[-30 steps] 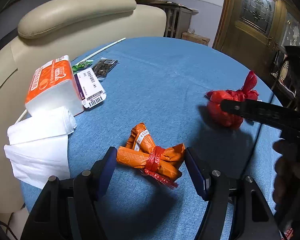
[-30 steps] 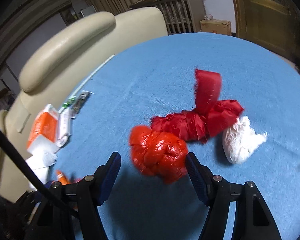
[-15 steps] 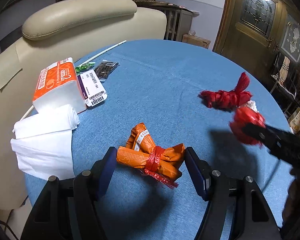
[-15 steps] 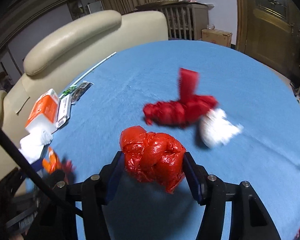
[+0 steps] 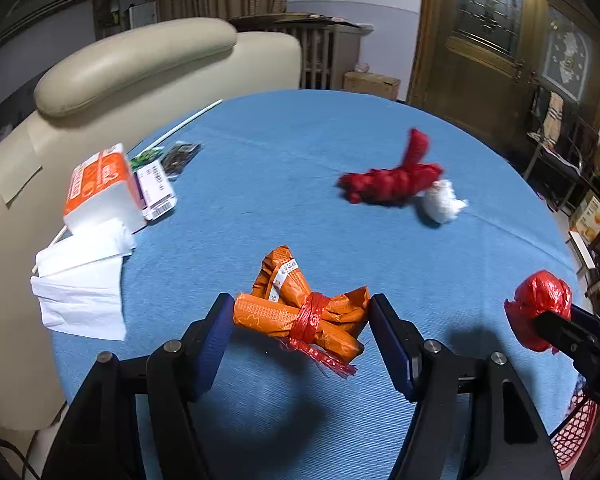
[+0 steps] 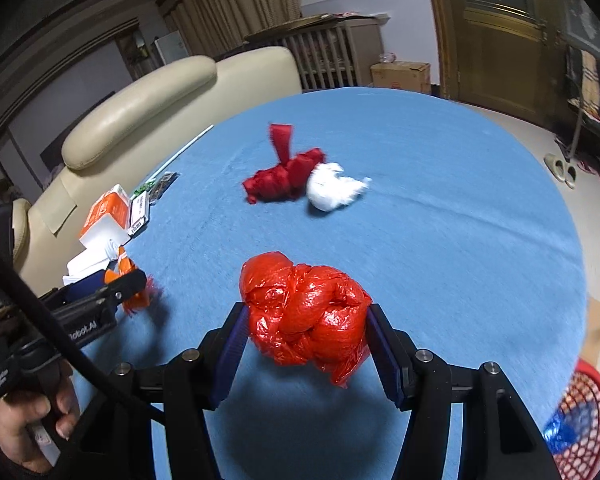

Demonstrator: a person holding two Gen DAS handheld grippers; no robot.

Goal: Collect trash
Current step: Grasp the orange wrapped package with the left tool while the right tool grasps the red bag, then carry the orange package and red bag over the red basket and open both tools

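Note:
My left gripper [image 5: 300,320] is shut on an orange wrapper bundle [image 5: 300,312] tied with red string, held just above the blue tablecloth [image 5: 280,160]. My right gripper [image 6: 306,332] is shut on a crumpled shiny red plastic bag [image 6: 306,316], lifted clear of the cloth; in the left wrist view that red bag [image 5: 540,304] hangs at the right. A darker red knotted bag [image 6: 284,176] and a white paper wad [image 6: 332,190] lie side by side in the middle of the table. From the right wrist view the left gripper [image 6: 128,286] shows at the left, held by a hand [image 6: 32,424].
An orange tissue pack [image 5: 100,188], white tissues [image 5: 80,280], a barcode label [image 5: 156,192] and small wrappers lie at the table's left edge beside a cream sofa [image 5: 140,64]. A red mesh basket [image 6: 580,424] stands below the table's right edge with something blue in it.
The right gripper closed on the red plastic bag, lifted it and carried it away from the knotted bag toward the near right edge. The left gripper drew back with the orange bundle.

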